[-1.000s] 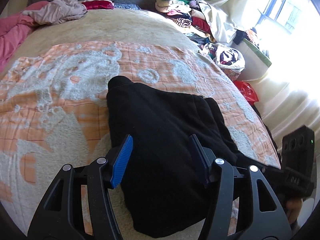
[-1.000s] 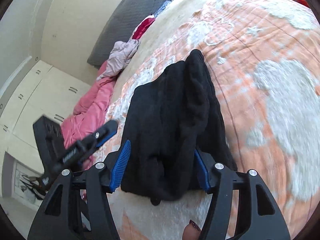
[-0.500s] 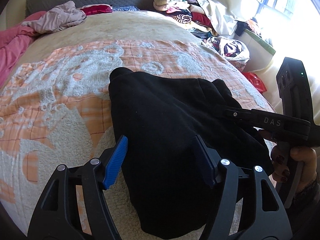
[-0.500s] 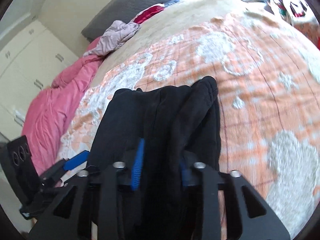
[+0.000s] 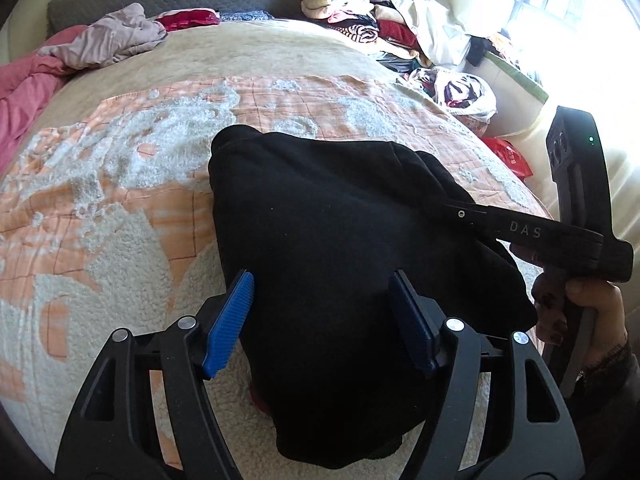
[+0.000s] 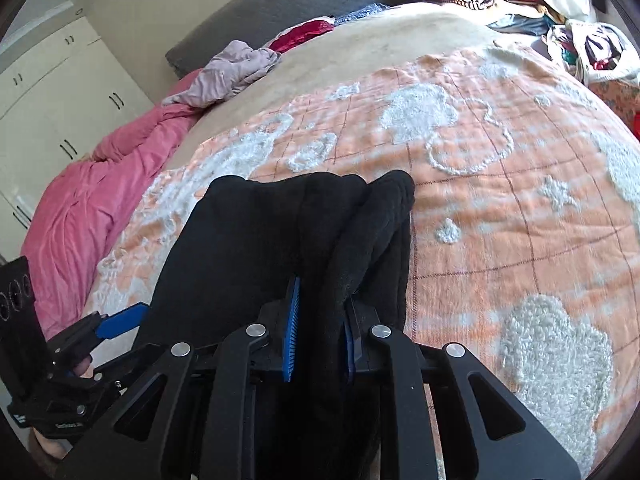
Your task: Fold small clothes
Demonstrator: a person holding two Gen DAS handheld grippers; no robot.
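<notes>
Now right tool [image 6: 318,332] clamped on black garment [image 6: 256,240], left tool [image 5: 320,320] spread.

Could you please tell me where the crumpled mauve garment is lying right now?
The mauve garment sits upper left in both wrist views, at the far end of the bed, between the pink duvet and the red cloth.

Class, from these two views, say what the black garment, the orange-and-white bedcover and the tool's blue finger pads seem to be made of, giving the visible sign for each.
Black garment: likely fleece or thick knit, matte, with a fuzzy surface and soft rounded folds.
Orange-and-white bedcover: probably plush textile, with tufted white curly pile raised above flatter orange ground.
Blue finger pads: seemingly moulded plastic or rubber, with fine ridges.
</notes>
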